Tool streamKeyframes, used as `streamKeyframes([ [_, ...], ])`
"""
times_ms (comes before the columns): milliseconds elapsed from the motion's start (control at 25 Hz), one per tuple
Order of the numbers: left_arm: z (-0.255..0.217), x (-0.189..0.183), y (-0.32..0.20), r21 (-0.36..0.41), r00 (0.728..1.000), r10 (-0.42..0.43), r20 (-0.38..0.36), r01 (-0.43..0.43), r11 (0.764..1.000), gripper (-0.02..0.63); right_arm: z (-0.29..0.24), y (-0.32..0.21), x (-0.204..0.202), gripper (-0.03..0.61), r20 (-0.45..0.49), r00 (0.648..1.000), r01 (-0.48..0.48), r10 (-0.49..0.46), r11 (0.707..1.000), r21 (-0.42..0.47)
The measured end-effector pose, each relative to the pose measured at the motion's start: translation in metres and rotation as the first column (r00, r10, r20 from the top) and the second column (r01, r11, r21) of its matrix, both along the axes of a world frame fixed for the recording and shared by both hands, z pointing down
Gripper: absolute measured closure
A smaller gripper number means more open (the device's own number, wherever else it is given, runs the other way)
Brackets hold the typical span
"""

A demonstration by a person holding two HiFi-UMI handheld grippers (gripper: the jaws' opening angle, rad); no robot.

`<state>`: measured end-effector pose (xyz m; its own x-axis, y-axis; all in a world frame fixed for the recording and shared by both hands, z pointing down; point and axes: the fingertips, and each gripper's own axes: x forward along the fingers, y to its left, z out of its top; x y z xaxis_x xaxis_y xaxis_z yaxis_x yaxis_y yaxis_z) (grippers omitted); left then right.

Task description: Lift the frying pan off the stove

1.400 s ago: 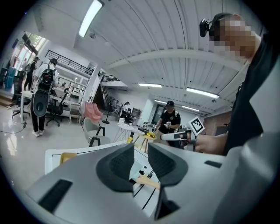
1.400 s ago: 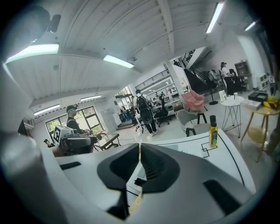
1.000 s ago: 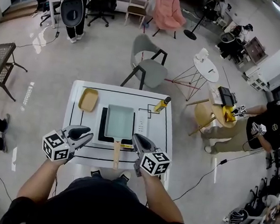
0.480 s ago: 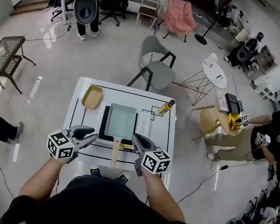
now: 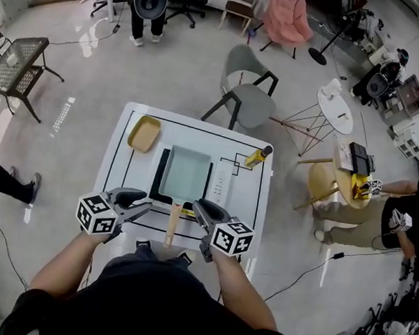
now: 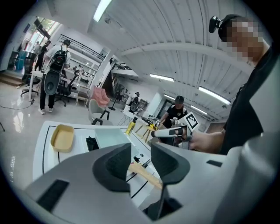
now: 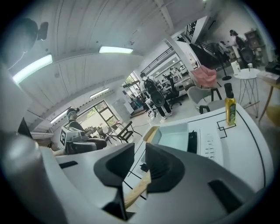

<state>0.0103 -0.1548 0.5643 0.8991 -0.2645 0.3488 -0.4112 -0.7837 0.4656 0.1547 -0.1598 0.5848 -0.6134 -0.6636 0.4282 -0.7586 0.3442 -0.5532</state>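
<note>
Left tool, right tool: opening, nothing gripped, handle between them. May tip frying pan onto stove if clamped at handle's end, apparently nearest.

Both bare forearms reach forward from the near edge of the scene, elbows bent and spread, each hand closed around a gripper's handle. The left gripper is at the left, its tips angled inward and to the right. The right gripper is just opposite, its tips angled inward and to the left, so the two noses point toward each other, near but apart. Each gripper's marker cube faces up. Both pairs of jaws are opening, a narrow gap showing between the dark pads, which press on nothing.
</note>
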Motion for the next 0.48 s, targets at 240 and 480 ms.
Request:
streamKeyframes([
  [240,0.018,0.006,0.01,-0.056,1.0,-0.009,0.015,0.01,0.998,0.462,0.015,0.004,-0.006,0.479,0.03,0.999,0.036,-0.035,0.998,-0.045],
  [480,0.042,0.021,0.021,-0.124,1.0,0.012,0.018,-0.01,0.992,0.448,0.038,0.009,-0.009,0.452,0.056,0.997,0.061,-0.055,0.993,-0.102],
])
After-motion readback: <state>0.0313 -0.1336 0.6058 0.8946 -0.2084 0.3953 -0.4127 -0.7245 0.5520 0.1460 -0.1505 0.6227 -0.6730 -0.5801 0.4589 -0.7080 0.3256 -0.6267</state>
